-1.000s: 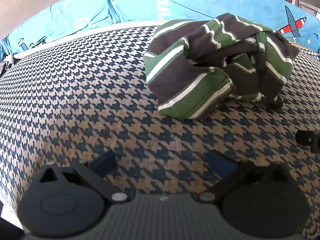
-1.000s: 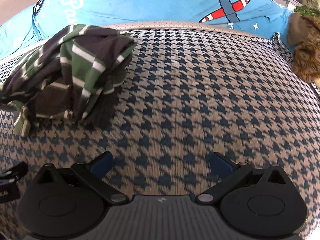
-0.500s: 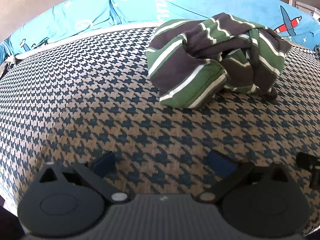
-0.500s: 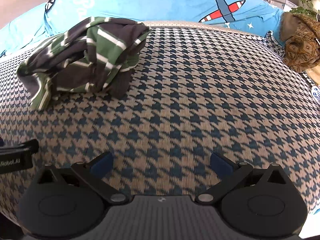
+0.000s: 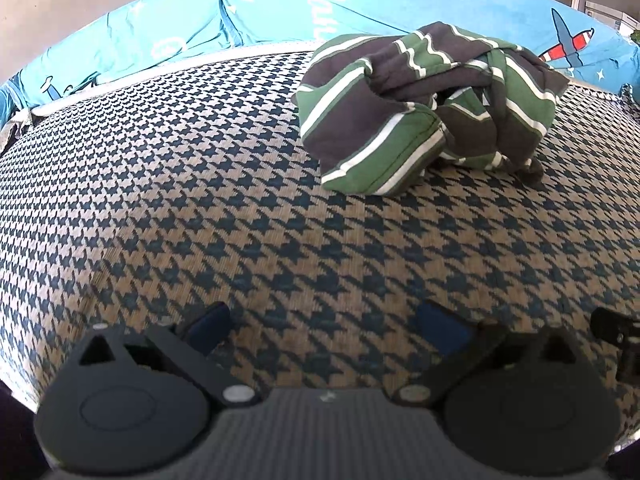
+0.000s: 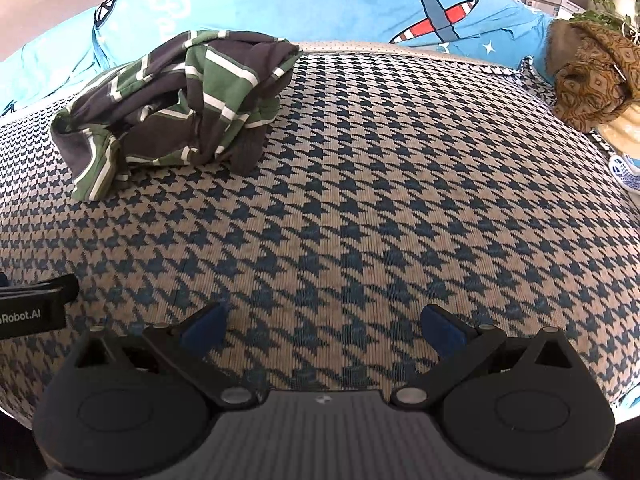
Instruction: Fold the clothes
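Note:
A crumpled garment with green, dark grey and white stripes (image 5: 424, 112) lies in a heap at the far side of the houndstooth-covered surface (image 5: 200, 200). In the right wrist view the same garment (image 6: 176, 104) sits far left. My left gripper (image 5: 324, 326) is open, well short of the heap, with nothing between its blue-padded fingers. My right gripper (image 6: 322, 326) is open too, hovering over bare cover to the right of the heap. Each gripper shows at the edge of the other's view.
A bright blue cushion with plane prints (image 6: 360, 12) runs along the back edge. A brown patterned cloth bundle (image 6: 588, 72) lies at the far right, with a white and blue item (image 6: 624, 172) below it. Houndstooth cover (image 6: 400, 200) stretches in front of both grippers.
Both grippers have pulled back and risen, so the striped heap looks smaller and farther off. The brown bundle has come into the right wrist view. The garment itself has not moved.

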